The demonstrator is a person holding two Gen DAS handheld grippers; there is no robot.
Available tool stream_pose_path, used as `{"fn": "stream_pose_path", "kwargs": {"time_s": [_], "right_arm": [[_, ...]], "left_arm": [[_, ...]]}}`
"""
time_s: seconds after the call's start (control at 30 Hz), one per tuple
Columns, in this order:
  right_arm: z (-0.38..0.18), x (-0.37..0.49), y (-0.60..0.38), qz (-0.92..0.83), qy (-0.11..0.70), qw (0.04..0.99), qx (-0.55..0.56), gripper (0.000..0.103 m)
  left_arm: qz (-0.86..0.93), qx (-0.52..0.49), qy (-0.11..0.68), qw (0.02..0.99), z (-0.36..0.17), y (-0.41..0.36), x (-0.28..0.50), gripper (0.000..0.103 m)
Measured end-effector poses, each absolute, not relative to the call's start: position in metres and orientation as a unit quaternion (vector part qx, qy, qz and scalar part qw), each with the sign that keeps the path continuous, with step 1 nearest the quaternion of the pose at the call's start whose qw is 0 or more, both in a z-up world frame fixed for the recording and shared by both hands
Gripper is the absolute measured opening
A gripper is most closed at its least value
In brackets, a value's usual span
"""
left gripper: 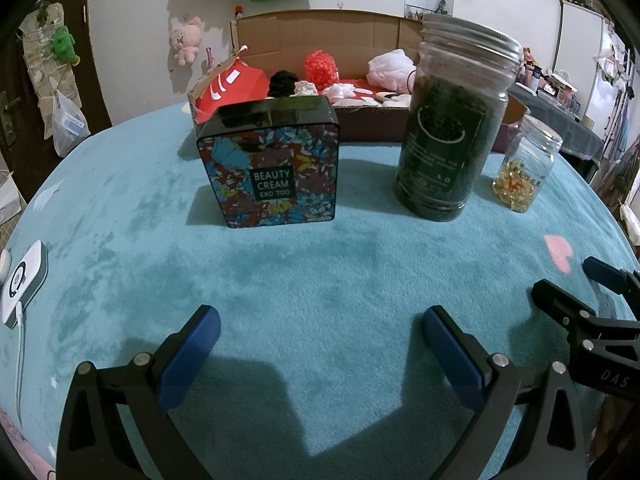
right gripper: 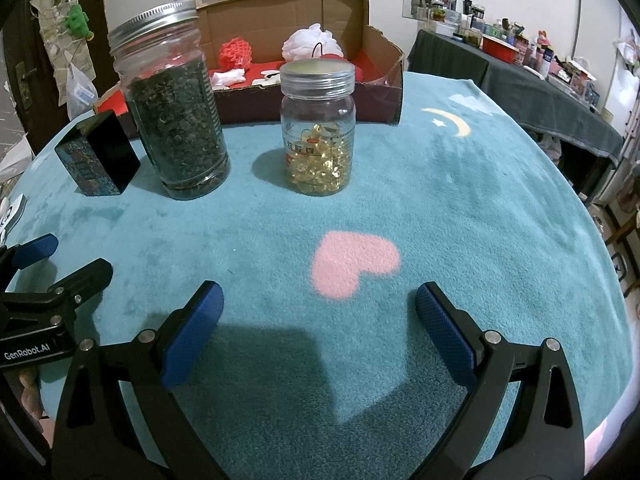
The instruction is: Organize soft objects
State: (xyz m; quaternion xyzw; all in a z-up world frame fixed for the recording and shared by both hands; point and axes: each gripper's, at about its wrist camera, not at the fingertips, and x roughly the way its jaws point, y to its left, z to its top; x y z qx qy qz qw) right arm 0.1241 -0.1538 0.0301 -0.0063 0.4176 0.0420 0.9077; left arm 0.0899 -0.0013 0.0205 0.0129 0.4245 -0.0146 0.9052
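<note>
A cardboard box [left gripper: 360, 36] at the back of the teal blanket holds soft things: a red mesh puff [left gripper: 320, 66], a white mesh puff [left gripper: 390, 65], a black scrunchie [left gripper: 283, 82] and white pieces. In the right wrist view the box [right gripper: 384, 64] shows the red puff [right gripper: 235, 53] and white puff [right gripper: 312, 42]. My left gripper [left gripper: 320, 336] hovers open over bare blanket, nothing between its blue pads. My right gripper [right gripper: 318, 320] is likewise open and empty, near a pink heart print [right gripper: 352, 262]. The right gripper's fingers [left gripper: 600, 276] show at the left view's right edge.
In front of the box stand a floral "Beauty Cream" tin [left gripper: 270, 166], a tall jar of dark leaves [left gripper: 452, 120] and a small jar of yellow capsules [right gripper: 318, 128]. A white device with a cable [left gripper: 24, 284] lies at the left edge. A cluttered dark table [right gripper: 520, 80] stands right.
</note>
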Motion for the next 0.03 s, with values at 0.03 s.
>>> {"fn": "stream_pose_path", "kwargs": {"time_s": [0.03], "right_arm": [[0.0301, 0.1242, -0.154, 0.042, 0.417, 0.908, -0.006, 0.099]], "left_arm": [[-0.015, 0.012, 0.425, 0.905, 0.0204, -0.0011, 0.0898, 0.103]]}}
